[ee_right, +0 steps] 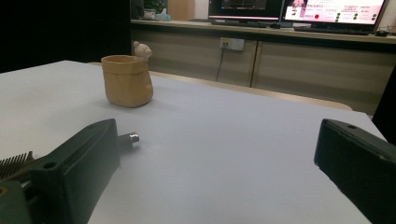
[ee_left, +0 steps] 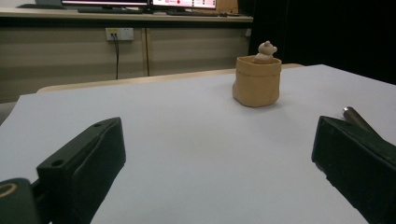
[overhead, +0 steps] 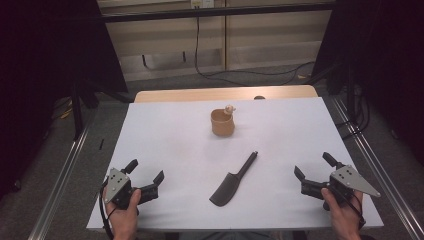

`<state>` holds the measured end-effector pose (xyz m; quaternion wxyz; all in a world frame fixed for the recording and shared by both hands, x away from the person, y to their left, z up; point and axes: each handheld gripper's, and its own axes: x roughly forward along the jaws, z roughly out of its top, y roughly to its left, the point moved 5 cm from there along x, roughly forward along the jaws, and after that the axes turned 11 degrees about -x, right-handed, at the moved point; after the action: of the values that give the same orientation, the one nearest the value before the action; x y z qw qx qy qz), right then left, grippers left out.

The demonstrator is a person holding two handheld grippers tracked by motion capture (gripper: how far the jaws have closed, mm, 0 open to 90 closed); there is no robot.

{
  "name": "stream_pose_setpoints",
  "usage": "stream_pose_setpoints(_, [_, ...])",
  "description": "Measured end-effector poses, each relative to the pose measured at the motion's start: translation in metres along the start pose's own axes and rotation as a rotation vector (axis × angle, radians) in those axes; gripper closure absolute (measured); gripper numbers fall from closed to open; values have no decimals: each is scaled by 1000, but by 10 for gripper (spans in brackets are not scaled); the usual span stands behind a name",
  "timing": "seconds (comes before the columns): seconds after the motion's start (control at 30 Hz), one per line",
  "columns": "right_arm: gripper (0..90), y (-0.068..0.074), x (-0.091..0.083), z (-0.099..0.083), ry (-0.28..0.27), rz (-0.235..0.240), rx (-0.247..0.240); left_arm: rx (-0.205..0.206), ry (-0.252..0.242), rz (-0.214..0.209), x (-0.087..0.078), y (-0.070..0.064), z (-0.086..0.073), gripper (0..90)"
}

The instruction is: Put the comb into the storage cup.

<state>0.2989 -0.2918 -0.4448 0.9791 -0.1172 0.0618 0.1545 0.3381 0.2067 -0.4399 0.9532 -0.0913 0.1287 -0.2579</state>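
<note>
A tan cup [overhead: 222, 123] with a small bear figure [overhead: 229, 108] on its rim stands upright at the middle back of the white table top [overhead: 165, 135]. A dark comb [overhead: 232, 180] with a long handle lies flat nearer the front, handle pointing toward the cup. My left gripper [overhead: 147, 170] rests open at the front left, nothing between its jaws. My right gripper [overhead: 312, 164] rests open at the front right, also empty. The left gripper view has the cup [ee_left: 257, 81] ahead and the handle tip [ee_left: 352, 114] at right. The right gripper view shows the cup [ee_right: 127, 80] and comb teeth [ee_right: 14, 163] at left.
A wooden table edge [overhead: 225, 93] runs behind the white top. Metal rails [overhead: 65, 170] flank both sides. Cables [overhead: 240, 74] lie on the floor behind. A counter with monitors [ee_right: 299, 11] stands far back.
</note>
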Motion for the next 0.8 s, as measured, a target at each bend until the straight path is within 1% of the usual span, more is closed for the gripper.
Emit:
stream_pose_setpoints(0.07, [0,1,2,-1,5,22,2,-1,3,5,0,1,0,29])
stream_pose_setpoints(0.17, [0,0,4,-2,7,33,12,2,7,11,0,2,-1,29])
stream_pose_setpoints(0.2, [0,1,5,-2,6,54,18,4,8,14,0,3,-1,29])
stream_pose_setpoints(0.23, [0,1,5,-2,6,54,18,5,9,16,0,3,-1,29])
stream_pose_setpoints(0.3, [0,3,6,-2,-3,79,18,6,10,17,0,2,-1,29])
stream_pose_setpoints(0.37, [0,4,6,-1,-9,87,20,4,9,18,0,2,-2,29])
stream_pose_setpoints(0.43, [0,7,6,0,-30,120,24,-3,15,13,1,2,-2,29])
stream_pose_setpoints(0.53, [0,9,9,2,-44,142,29,-9,21,16,1,3,-4,29])
stream_pose_setpoints(0.7, [0,13,13,5,-58,155,34,-4,25,15,-1,3,-4,29])
stream_pose_setpoints(0.73, [0,14,13,6,-55,152,27,-3,26,15,-1,3,-5,29])
stream_pose_setpoints(0.8, [0,17,17,8,-52,152,30,-5,29,17,-1,3,-5,29])
